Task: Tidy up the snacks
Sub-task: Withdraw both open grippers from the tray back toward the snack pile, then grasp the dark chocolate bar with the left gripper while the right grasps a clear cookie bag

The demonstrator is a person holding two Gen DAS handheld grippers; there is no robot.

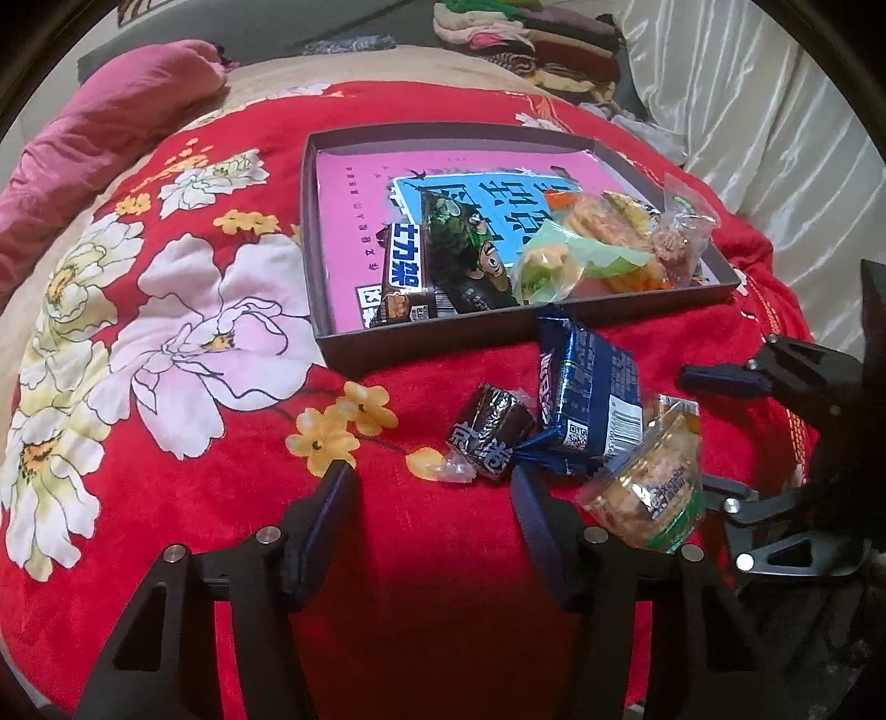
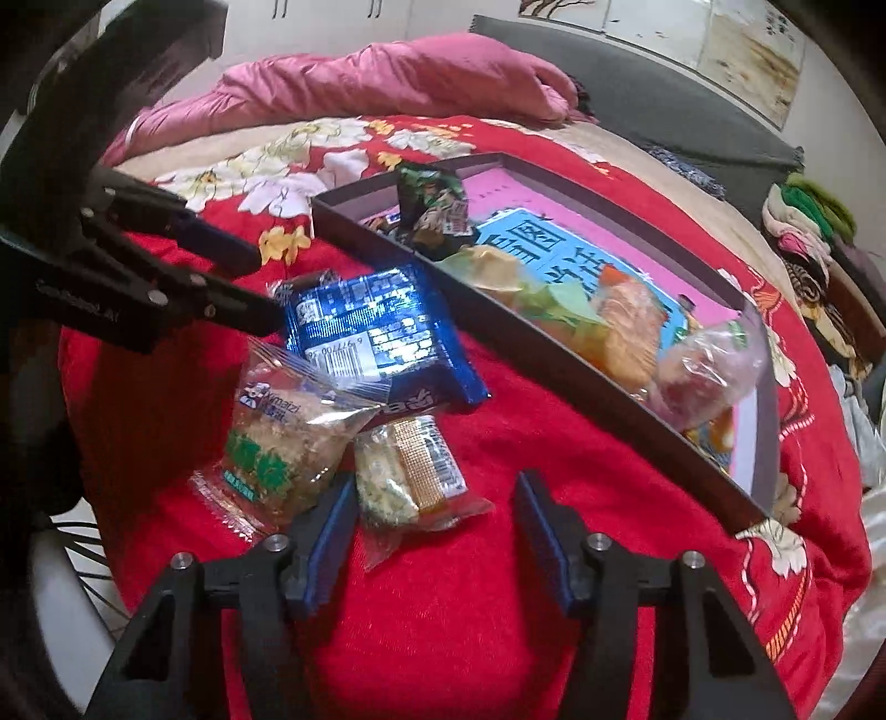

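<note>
A dark shallow box point(image 1: 421, 338) point(image 2: 554, 354) lined with a pink and blue sheet holds a brown bar point(image 1: 398, 277), a green bag point(image 1: 459, 249) and several clear packets. In front of it lie a blue packet point(image 1: 587, 399) point(image 2: 376, 332), a clear packet of brownish cake point(image 1: 648, 487) point(image 2: 282, 437), a dark wrapped sweet point(image 1: 493, 437) and a small clear packet point(image 2: 410, 471). My left gripper point(image 1: 432, 473) point(image 2: 266, 291) is open, the dark sweet just ahead of its tips. My right gripper point(image 2: 434, 484) point(image 1: 700, 435) is open around the small clear packet without squeezing it.
Everything lies on a bed under a red floral blanket point(image 1: 183, 310). A pink quilt point(image 1: 111, 116) point(image 2: 387, 77) is bunched at the far side. Folded clothes point(image 1: 531, 50) point(image 2: 808, 221) are stacked beyond the box, beside white fabric point(image 1: 764, 127).
</note>
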